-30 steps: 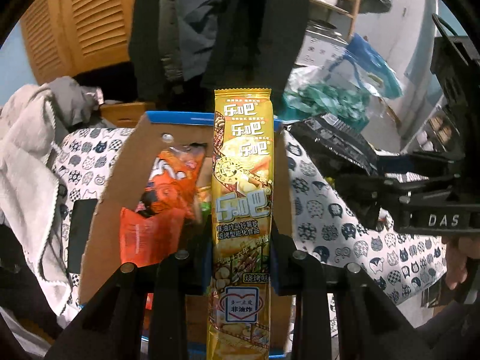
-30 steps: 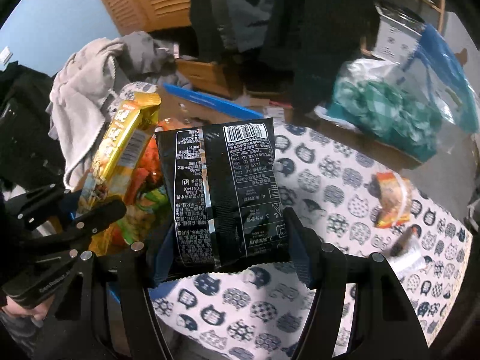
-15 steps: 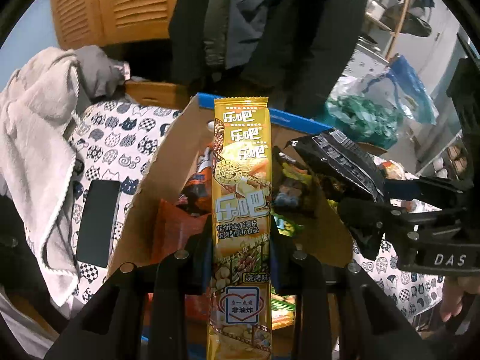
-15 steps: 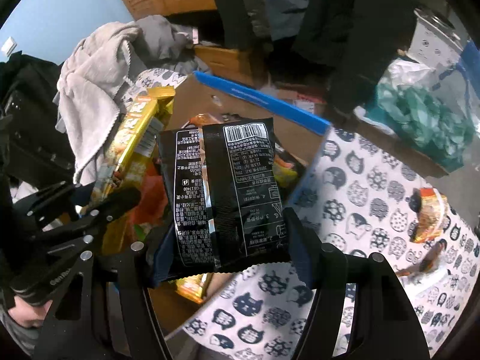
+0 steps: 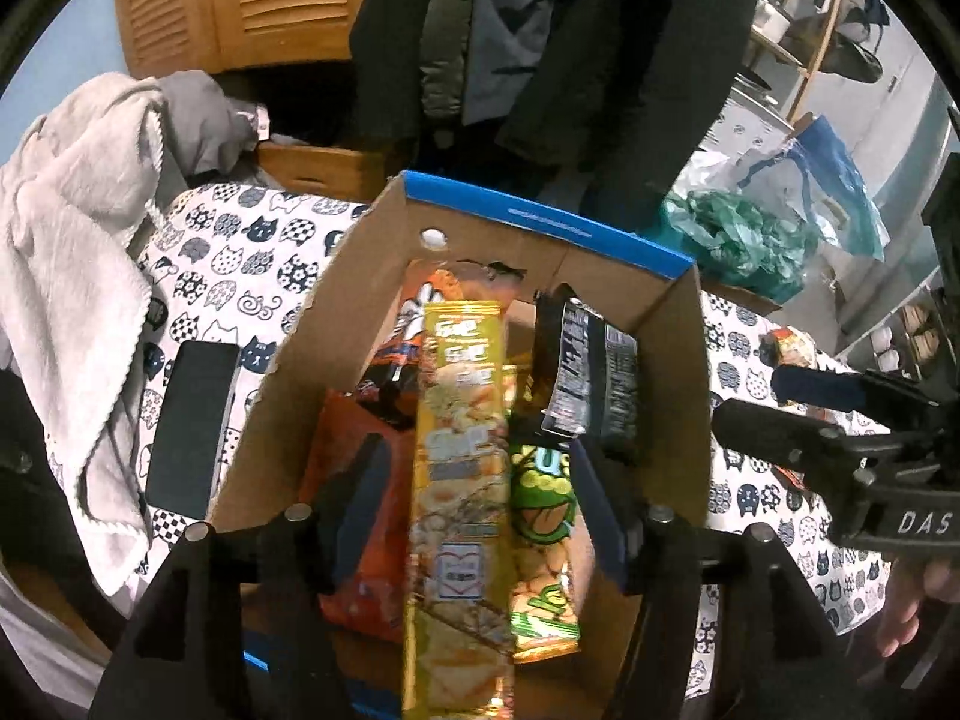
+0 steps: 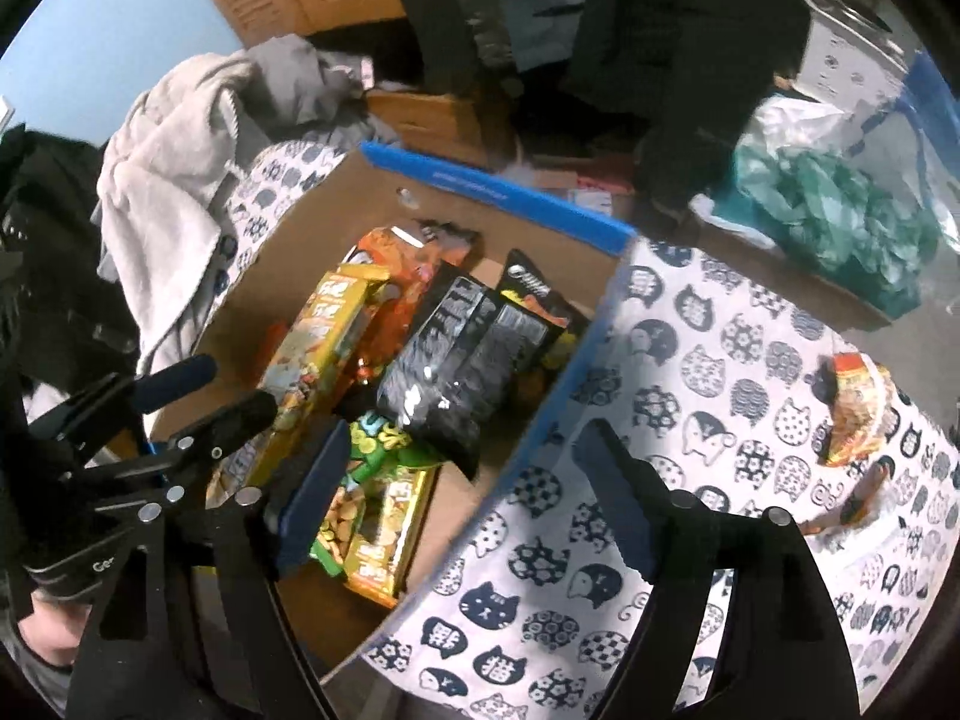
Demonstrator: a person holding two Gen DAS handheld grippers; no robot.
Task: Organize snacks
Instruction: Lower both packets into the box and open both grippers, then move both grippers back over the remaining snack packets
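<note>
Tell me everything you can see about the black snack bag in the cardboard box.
The black snack bag is a glossy, crinkled foil-like packet, back side up, with white fine print and a barcode. It lies tilted inside the cardboard box, near the right wall, on top of other packets: it overlaps the green snack pack and sits beside the long yellow snack pack. Neither hand-held gripper holds it; the right hand-held gripper is open above the box's edge.
</note>
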